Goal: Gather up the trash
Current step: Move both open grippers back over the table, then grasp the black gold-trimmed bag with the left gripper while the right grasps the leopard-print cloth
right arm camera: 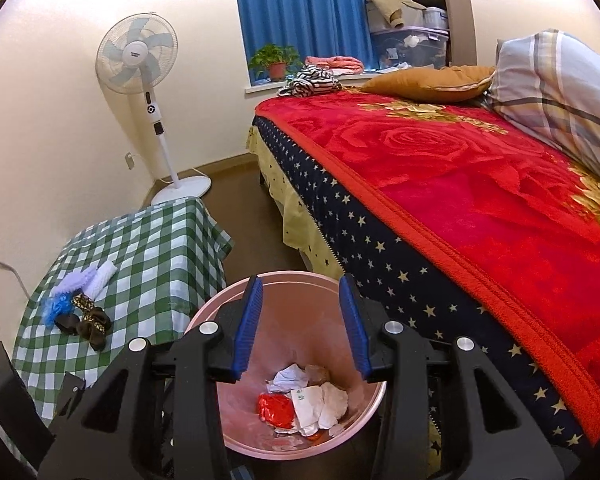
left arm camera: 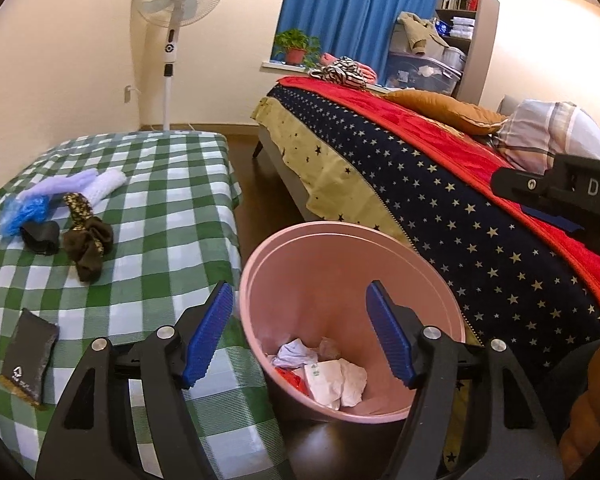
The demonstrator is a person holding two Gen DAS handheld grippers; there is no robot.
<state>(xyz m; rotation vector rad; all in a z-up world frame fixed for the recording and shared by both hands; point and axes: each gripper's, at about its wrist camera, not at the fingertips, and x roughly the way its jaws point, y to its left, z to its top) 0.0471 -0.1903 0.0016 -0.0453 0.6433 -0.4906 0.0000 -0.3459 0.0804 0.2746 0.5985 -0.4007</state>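
Both tools parked over the pink trash bin

Right tool and left tool both gape open, nothing gripped. Crumpled white paper and a red wrapper sit inside the bin; a dark packet lies on the bench beside the bin.

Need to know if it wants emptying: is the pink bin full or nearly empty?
Nearly empty: the pink bin holds only crumpled paper and a red wrapper at its bottom.
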